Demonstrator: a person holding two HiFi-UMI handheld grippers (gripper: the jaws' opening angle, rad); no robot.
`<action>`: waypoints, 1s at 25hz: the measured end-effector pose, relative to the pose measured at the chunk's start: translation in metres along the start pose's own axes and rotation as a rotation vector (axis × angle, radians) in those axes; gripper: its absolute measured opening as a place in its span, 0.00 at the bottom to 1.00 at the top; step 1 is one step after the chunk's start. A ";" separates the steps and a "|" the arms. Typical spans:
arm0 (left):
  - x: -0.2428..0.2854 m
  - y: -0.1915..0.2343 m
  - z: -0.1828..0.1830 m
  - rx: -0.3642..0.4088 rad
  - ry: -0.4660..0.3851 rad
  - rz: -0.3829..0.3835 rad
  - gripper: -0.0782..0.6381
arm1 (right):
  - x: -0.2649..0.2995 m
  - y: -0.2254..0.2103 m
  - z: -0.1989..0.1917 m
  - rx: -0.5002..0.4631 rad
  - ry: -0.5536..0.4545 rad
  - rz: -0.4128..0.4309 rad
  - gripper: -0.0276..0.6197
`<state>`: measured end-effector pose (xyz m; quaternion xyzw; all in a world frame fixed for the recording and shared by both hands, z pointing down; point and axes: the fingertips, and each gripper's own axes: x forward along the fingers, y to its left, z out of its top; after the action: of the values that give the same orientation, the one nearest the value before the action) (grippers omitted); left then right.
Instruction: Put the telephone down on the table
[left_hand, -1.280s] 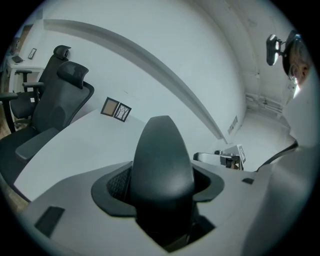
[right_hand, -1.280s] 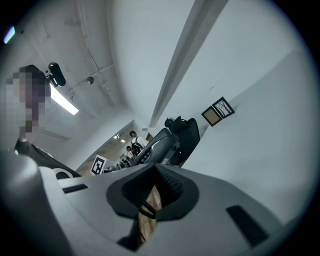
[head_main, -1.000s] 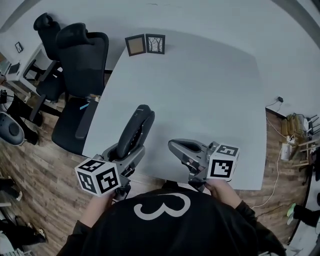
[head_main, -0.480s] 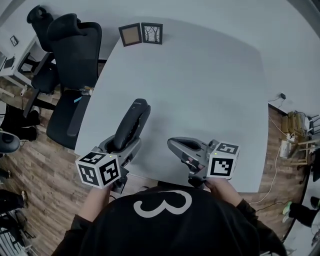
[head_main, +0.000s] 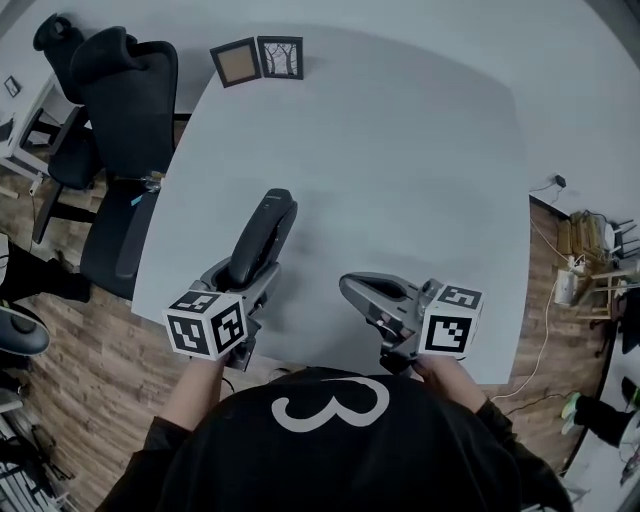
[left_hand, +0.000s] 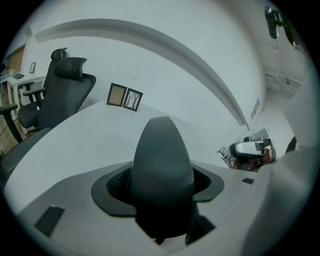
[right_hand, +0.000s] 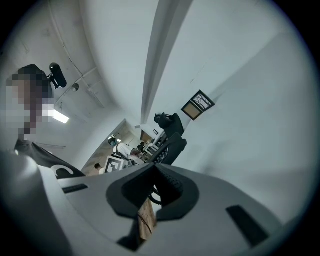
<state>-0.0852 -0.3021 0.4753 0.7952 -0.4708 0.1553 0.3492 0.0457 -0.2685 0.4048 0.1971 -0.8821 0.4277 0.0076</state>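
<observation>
While left gripper (head_main: 245, 288) clamps telephone (head_main: 262, 235), right gripper (head_main: 352, 291) alongside, jaws together

A pale grey table (head_main: 400, 150) is shown; a brown-faced frame (head_main: 236, 63) and a tree-print frame (head_main: 281, 57) are stood together at its far edge.

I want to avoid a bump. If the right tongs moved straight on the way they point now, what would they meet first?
Probably the telephone held in the left tongs; it lies straight ahead, though depth is unclear.

Wood floor (head_main: 90, 380); black office chair (head_main: 128, 105) beside grey table (head_main: 400, 150).
</observation>
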 end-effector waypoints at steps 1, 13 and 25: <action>0.006 0.001 -0.001 0.001 0.005 0.006 0.52 | -0.002 -0.003 0.001 0.003 -0.001 -0.004 0.05; 0.066 0.001 -0.014 0.054 0.045 0.092 0.52 | -0.034 -0.044 0.009 0.048 0.000 -0.046 0.05; 0.098 -0.001 -0.034 0.097 0.082 0.154 0.52 | -0.049 -0.063 0.007 0.051 0.011 -0.059 0.05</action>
<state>-0.0316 -0.3408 0.5556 0.7655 -0.5078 0.2369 0.3162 0.1147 -0.2919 0.4389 0.2207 -0.8647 0.4509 0.0199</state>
